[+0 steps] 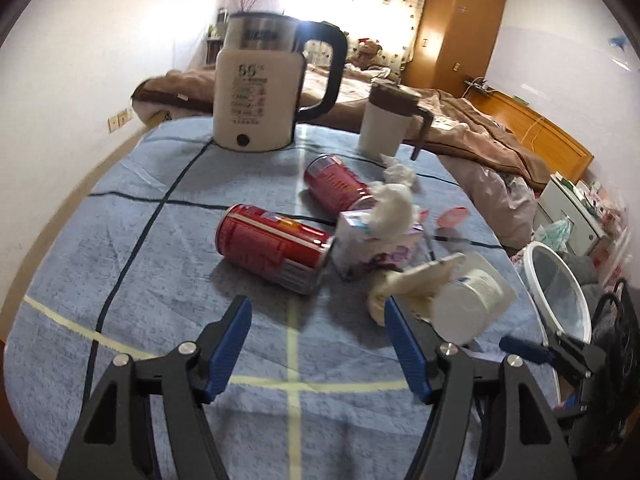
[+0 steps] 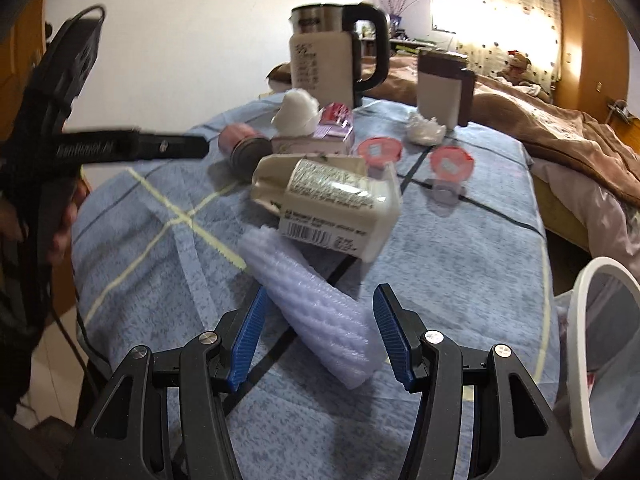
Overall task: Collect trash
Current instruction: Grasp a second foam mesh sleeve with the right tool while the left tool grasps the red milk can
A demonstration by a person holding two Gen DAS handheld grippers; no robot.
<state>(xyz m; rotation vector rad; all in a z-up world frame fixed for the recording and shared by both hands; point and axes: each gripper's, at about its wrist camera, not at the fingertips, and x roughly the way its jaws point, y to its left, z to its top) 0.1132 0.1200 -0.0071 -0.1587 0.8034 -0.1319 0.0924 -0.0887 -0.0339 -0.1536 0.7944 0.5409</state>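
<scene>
Round table (image 1: 120,264) under a blue towel-ish cloth with dark lines and pale yellow tape crossing it. Sitting on it: white kettle (image 1: 256,80) and lidded mug (image 1: 386,120) at the far edge, two red cans (image 1: 276,246) tipped on their sides, small carton (image 1: 376,244) stuffed with tissue, crumpled tissue (image 1: 400,170), two pink foil lids (image 2: 378,150), milk carton (image 2: 332,204) lying flat, white foam sleeve (image 2: 320,316) near the front.
</scene>
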